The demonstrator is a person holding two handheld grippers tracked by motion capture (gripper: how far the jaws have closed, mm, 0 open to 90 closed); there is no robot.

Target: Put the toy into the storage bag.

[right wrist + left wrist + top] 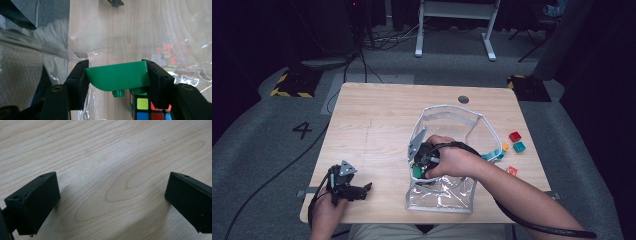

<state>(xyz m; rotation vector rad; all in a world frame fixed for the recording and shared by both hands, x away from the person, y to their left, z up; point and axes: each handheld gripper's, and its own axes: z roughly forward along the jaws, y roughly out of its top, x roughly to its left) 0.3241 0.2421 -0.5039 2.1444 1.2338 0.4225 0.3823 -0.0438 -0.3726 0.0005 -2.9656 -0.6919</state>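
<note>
Green toy block (117,76) is sitting clamped between the two jaws of my right claw (117,75), which I am holding inside the clear plastic bag (447,192) near the front edge of the table (377,125). The jaws are pressing on its two short ends, its studs are pointing down, and it is hanging just above a colour puzzle cube (147,107) already lying in the bag. I am judging the block to be light, hard and smooth, so the flat ends are giving the surest hold, while the glossy plastic could be slipping if I loosen too early. The bag is looking thin, floppy and crinkly, offering little support. My left claw (353,189) is resting on the table, well apart from the bag, its jaws spread wide with nothing between them. More small blocks (514,141) are lying on the table to the right of the bag.
</note>
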